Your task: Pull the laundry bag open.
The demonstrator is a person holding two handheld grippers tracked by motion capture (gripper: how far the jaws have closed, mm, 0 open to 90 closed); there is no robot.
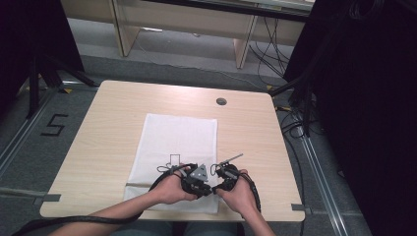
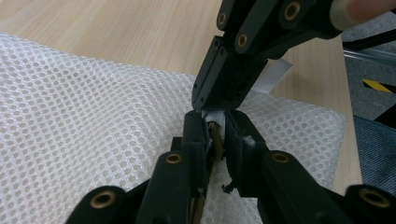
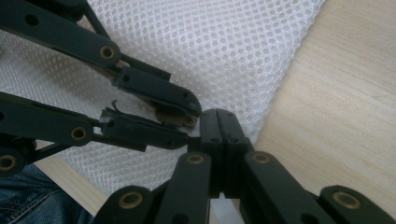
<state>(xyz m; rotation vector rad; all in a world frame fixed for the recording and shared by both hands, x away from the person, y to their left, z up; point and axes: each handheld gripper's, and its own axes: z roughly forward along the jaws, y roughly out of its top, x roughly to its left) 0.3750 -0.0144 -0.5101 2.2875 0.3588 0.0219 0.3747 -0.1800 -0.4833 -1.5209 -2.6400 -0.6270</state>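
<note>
Lying flat on the wooden table [image 1: 108,128], a white mesh cloth [image 1: 172,142] reaches toward the person's edge, and both grippers meet over its near right part. The left gripper [image 2: 215,123] pinches a small brownish thing [image 2: 215,133] between its nearly closed jaws; what that thing is cannot be told. The right gripper [image 3: 218,122] has its jaws pressed together on a white tag [image 2: 273,75] at the cloth's edge, its tips touching the left gripper's tips.
</note>
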